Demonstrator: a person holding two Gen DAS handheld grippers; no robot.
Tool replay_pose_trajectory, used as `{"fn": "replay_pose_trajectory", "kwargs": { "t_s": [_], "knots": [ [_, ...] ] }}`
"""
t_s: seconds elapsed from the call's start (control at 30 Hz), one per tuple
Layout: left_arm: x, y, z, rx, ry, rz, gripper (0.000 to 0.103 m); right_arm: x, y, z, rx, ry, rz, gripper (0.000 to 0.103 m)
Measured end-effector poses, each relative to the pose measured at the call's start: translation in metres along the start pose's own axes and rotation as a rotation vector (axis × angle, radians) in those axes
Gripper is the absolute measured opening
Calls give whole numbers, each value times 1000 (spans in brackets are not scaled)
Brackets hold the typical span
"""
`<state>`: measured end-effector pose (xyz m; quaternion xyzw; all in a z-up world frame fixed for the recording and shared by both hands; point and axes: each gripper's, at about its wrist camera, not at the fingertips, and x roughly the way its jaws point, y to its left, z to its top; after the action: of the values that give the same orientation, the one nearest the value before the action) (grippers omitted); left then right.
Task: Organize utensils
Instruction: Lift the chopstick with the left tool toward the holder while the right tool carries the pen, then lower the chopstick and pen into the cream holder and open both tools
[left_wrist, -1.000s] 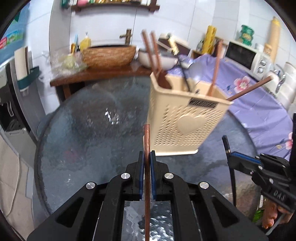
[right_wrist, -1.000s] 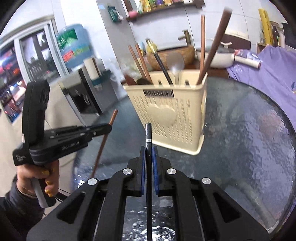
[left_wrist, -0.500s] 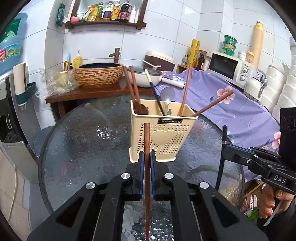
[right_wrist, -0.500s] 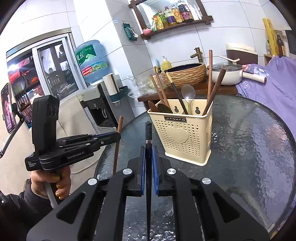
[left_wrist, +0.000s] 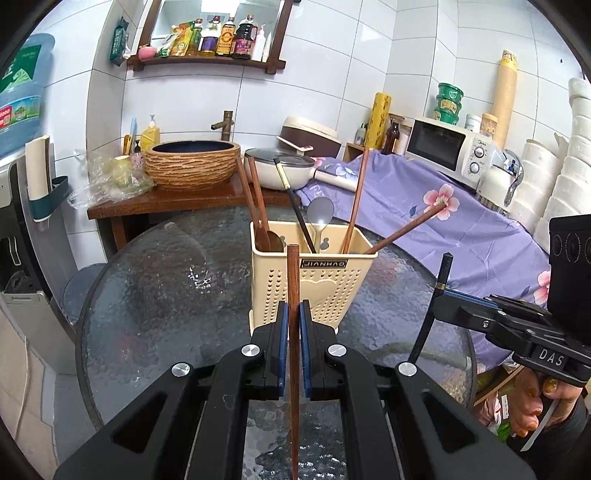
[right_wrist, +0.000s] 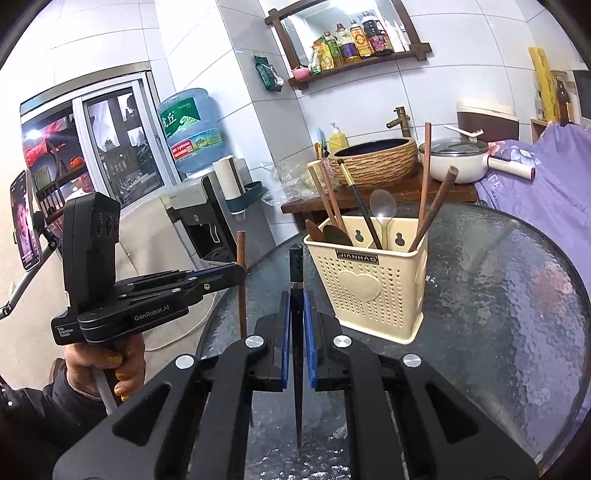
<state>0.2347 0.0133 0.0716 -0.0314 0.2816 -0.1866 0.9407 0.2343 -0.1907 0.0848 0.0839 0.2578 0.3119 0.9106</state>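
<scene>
A cream perforated utensil holder (left_wrist: 312, 286) stands on the round glass table (left_wrist: 166, 295); it also shows in the right wrist view (right_wrist: 369, 288). It holds several chopsticks, a spoon (left_wrist: 321, 216) and wooden scoops. My left gripper (left_wrist: 293, 321) is shut on a brown chopstick (left_wrist: 293, 280), held upright in front of the holder. My right gripper (right_wrist: 296, 314) is shut on a black chopstick (right_wrist: 296, 269), upright, to the holder's left in its own view. Each gripper shows in the other's view, the right (left_wrist: 439, 314) and the left (right_wrist: 236, 275).
Behind the table a wooden counter (left_wrist: 177, 199) carries a woven basin (left_wrist: 192, 166) and a white pot (left_wrist: 280, 171). A purple flowered cloth (left_wrist: 443, 221) covers the right side, with a microwave (left_wrist: 443, 147). A water dispenser (right_wrist: 192, 206) stands to the left.
Both grippers have pulled back from the holder and risen, each keeping its chopstick. The holder looks smaller and farther now.
</scene>
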Motion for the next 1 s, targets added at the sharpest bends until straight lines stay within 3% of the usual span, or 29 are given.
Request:
{"fn": "replay_pose_trajectory", "kwargs": {
  "t_s": [0.53, 0.77, 1.0],
  "knots": [
    [-13, 1, 29, -2, -61, 5, 6, -2, 15, 32, -59, -25, -27, 8],
    [-23, 1, 71, -21, -119, -11, 6, -10, 25, 69, -91, -44, -34, 8],
    [-26, -2, 124, -56, -221, 13, 6, -25, 32, 120, -145, -137, -100, 8]
  ]
}}
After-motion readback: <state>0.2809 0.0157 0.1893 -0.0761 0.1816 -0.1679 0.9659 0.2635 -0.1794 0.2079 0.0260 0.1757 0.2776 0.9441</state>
